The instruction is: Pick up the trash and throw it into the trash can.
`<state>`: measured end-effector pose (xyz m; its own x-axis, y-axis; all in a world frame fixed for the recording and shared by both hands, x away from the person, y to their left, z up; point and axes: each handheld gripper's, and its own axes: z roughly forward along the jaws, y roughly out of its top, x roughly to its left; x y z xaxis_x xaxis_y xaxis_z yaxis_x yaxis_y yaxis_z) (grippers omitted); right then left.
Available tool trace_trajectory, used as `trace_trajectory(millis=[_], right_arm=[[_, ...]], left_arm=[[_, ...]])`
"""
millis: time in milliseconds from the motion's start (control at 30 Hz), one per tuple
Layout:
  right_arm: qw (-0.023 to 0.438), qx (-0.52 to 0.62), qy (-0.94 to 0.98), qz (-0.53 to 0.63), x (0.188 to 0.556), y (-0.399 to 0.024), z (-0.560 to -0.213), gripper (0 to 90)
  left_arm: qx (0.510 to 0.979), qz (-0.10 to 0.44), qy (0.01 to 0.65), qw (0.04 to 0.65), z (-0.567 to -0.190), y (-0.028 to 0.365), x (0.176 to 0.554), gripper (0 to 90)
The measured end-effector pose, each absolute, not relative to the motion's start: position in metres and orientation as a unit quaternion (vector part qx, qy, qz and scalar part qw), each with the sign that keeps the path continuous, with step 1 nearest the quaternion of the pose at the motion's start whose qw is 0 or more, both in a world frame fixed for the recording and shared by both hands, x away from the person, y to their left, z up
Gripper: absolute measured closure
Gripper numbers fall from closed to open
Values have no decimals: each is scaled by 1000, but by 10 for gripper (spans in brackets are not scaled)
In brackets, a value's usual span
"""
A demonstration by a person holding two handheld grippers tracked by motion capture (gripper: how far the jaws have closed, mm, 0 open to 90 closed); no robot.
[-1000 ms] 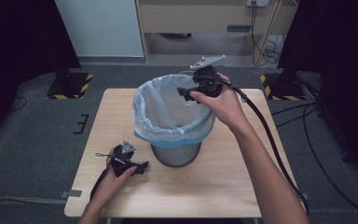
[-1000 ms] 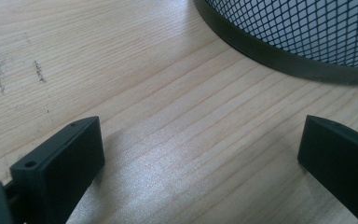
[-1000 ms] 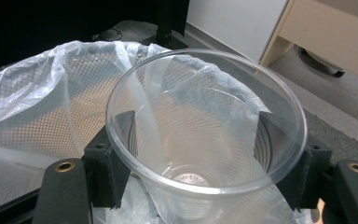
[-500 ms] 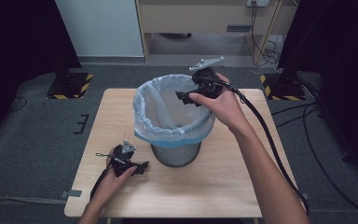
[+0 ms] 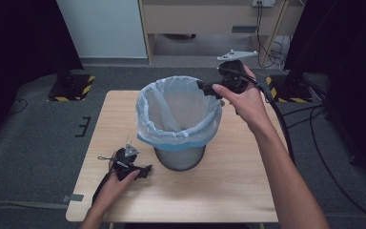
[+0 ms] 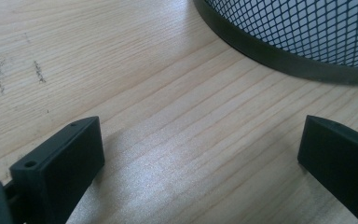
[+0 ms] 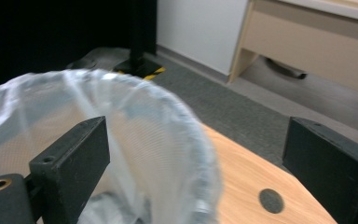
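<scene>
A black wire-mesh bin (image 5: 179, 157) lined with a pale blue-white plastic bag (image 5: 178, 112) stands in the middle of the wooden table (image 5: 248, 191). My right gripper (image 5: 204, 88) hovers at the bag's far right rim, held in the person's right hand. It is open, and the bag's rim (image 7: 200, 154) shows between my right gripper's (image 7: 196, 158) jaws, which hold nothing. My left gripper (image 5: 145, 170) rests low on the table at the bin's front left. It is open too, with bare wood between the jaws of my left gripper (image 6: 200, 154) and the bin's mesh base (image 6: 307, 37) just ahead.
A dark round hole (image 7: 271, 200) marks the table beyond the bin. A wooden cabinet (image 5: 209, 19) stands at the back, with cables (image 5: 286, 52) on the floor at its right. Stands with yellow-black striped bases (image 5: 71, 88) flank the table.
My right gripper has drawn back a little to the right and away from over the bag's opening. The left gripper has stayed where it was.
</scene>
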<state>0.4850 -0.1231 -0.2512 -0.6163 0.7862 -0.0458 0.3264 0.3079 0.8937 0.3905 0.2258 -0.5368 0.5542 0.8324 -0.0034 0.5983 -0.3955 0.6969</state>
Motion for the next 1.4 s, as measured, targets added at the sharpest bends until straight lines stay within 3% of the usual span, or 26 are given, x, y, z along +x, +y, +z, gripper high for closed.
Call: trace_trajectory(millis=[467,800,1400], right_arm=[[316,436,714,447,493,-180,-276,73],[312,490,696,423,504,-219,-333,73],[282,523,705,388,510,-228,-420,83]], left_arm=[[816,176,438,333,-537,226,391,0],[817,176,438,332,-537,226,390,0],[816,177,439,332,-537,226,390,0]])
